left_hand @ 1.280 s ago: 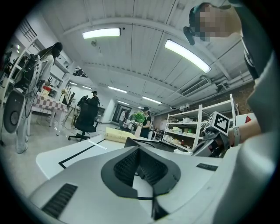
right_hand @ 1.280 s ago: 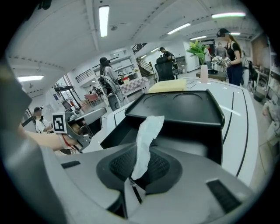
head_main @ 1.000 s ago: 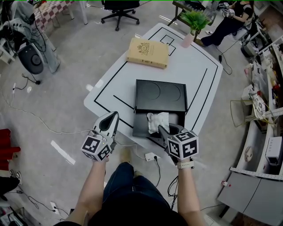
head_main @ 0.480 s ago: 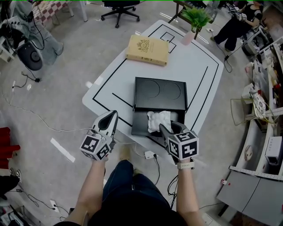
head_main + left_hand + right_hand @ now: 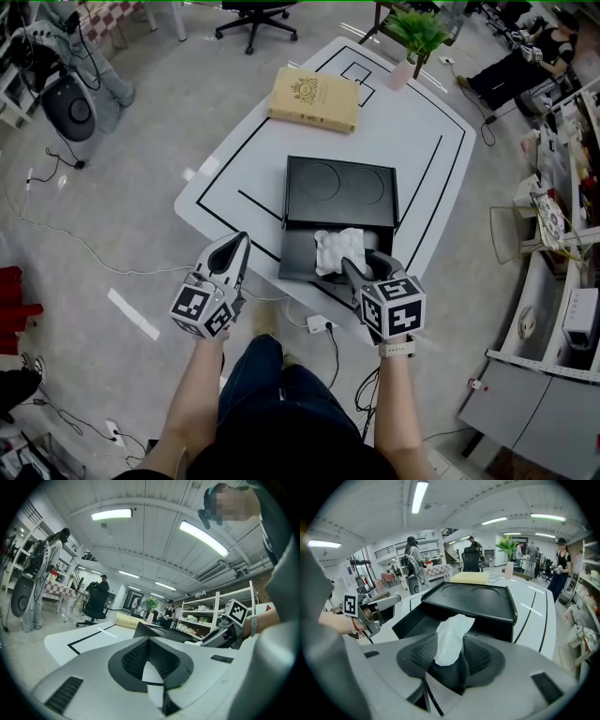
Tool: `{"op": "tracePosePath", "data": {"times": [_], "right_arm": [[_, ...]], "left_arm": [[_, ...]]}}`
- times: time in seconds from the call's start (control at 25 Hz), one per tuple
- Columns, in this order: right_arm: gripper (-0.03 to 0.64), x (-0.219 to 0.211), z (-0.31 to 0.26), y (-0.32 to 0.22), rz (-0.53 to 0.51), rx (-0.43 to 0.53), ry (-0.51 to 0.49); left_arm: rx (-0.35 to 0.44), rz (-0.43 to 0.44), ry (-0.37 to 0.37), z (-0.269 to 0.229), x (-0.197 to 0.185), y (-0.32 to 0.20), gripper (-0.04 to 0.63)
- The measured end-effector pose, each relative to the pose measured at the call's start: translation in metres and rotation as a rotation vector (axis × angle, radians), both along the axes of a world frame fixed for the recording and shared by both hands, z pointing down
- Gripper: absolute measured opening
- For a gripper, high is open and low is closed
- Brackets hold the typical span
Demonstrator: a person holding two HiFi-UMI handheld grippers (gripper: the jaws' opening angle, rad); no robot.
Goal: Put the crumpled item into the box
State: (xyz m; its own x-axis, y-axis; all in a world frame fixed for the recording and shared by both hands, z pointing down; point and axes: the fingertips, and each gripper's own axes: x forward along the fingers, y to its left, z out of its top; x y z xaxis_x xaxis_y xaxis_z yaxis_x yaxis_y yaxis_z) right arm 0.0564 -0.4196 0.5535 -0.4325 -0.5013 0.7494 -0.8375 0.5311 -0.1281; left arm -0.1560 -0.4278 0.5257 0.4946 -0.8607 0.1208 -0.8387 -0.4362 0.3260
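A white crumpled item lies in the open front compartment of a black box at the centre of the head view. It rests against the compartment's right half, just below the edge of the box's flat lid, which carries two circular outlines.

The right gripper, at lower centre, tips steeply down over that compartment. Its jaws have just been opening and stand wide apart. In the right gripper view the crumpled item shows between them, seemingly loose in the box rather than pinched, though whether a fold brushes a pad is hard to tell.

The left gripper, at lower left, hangs off the near edge of the white table, well apart from the box. Its jaws are drawn together at the tips and hold nothing.

Toward the top of the frame a tan book-like case lies on the table, and a potted plant stands at its far corner.
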Motion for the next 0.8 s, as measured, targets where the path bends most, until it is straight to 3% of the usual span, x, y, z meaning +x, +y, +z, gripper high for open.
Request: {"op": "tracePosePath", "data": {"times": [0.52,0.8], "right_arm": [[0.179,0.013,-0.008,0.007,0.016,0.028,0.024],[0.179,0.011,-0.013,0.015,0.01,0.047,-0.034]], "left_arm": [[0.007,-0.011,0.004,-0.003,-0.003,0.01,0.002],[0.01,0.0,0.004,-0.006,0.003,0.016,0.002]]}}
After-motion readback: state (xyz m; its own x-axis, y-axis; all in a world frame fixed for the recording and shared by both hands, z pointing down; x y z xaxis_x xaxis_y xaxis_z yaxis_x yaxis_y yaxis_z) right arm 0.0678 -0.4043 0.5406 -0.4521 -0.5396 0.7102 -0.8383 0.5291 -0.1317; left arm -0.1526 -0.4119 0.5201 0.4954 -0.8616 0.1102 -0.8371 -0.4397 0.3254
